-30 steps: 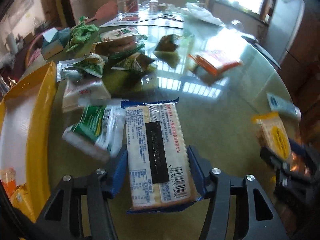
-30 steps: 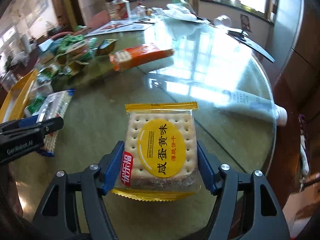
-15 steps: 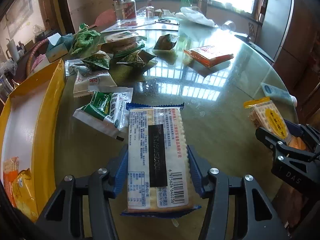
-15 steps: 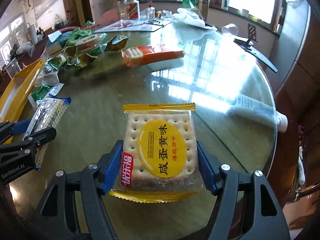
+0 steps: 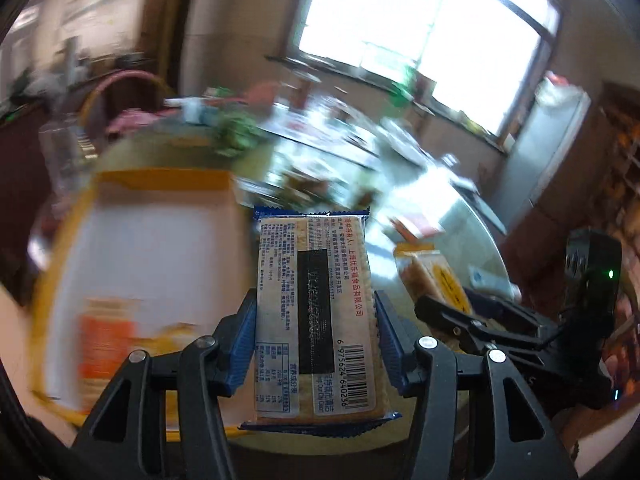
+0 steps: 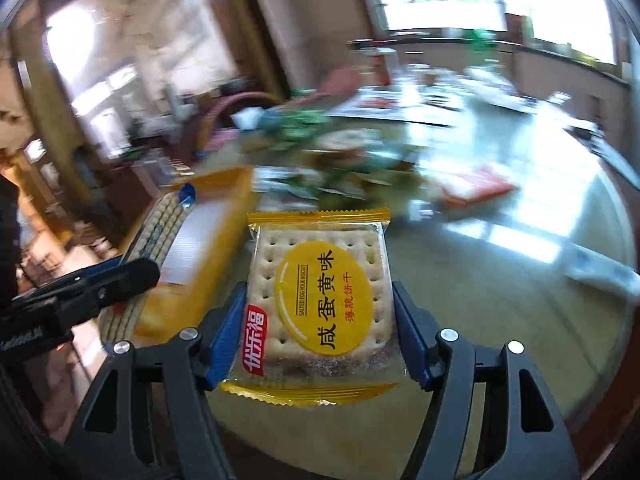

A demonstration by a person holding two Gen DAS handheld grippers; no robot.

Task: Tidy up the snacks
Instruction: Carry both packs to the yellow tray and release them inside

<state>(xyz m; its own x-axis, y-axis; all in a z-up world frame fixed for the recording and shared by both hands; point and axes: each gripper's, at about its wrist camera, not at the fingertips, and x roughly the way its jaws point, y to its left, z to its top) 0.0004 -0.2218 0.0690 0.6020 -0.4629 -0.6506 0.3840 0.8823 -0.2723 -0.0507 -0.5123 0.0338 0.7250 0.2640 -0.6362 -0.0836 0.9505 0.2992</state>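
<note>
My left gripper is shut on a long blue-edged cracker pack, held in the air beside the yellow tray, label side up. My right gripper is shut on a square yellow cracker pack above the glass table. In the left wrist view the right gripper shows at the right with its yellow pack. The right wrist view shows the left gripper at the left, holding the blue-edged pack over the yellow tray. Both views are motion-blurred.
The yellow tray holds an orange packet near its front end. A heap of green and white snack packets lies beyond the tray. An orange pack and a white tube lie on the table's right. A window is behind.
Both grippers have risen and swung left toward the yellow tray, each still holding its cracker pack. The tray now fills the left of both views.
</note>
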